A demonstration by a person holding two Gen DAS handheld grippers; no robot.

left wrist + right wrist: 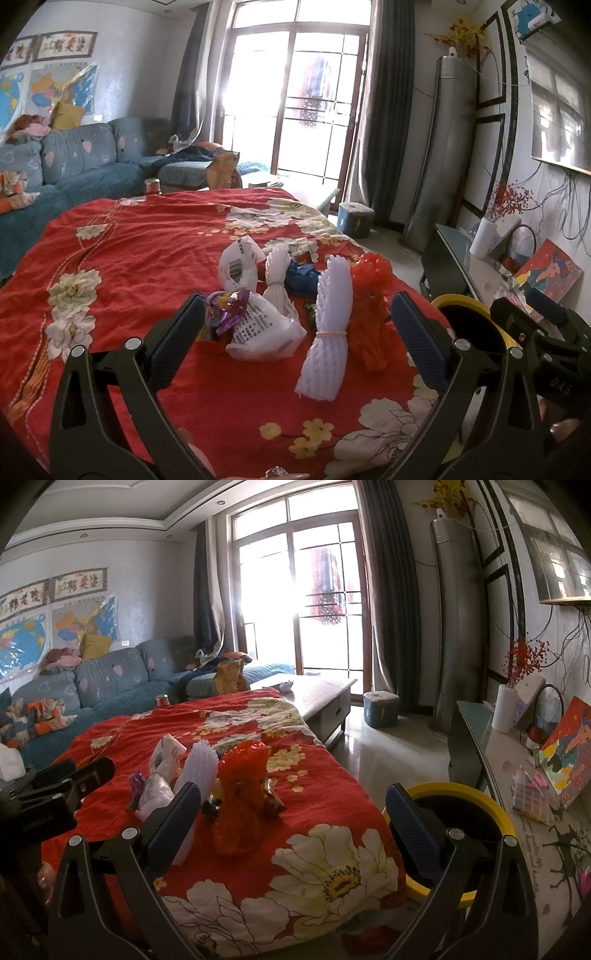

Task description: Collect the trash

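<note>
Trash lies on a red floral cloth (140,258): a white foam net (328,332), an orange-red plastic bag (369,295), a white printed bag (262,328), a purple wrapper (229,310), a second foam net (277,277), a blue scrap (303,277) and a barcode bag (236,266). My left gripper (295,332) is open, its jaws wide on either side of the pile, a little short of it. My right gripper (291,816) is open, with the orange-red bag (240,797) between its jaws. A yellow-rimmed bin (476,794) stands right of the cloth; it also shows in the left wrist view (469,302).
A blue sofa (74,166) runs along the left. A low table (325,698) stands beyond the cloth. A TV cabinet (517,775) with a vase, painting and clutter lines the right wall. A floor air conditioner (454,627) stands by the window.
</note>
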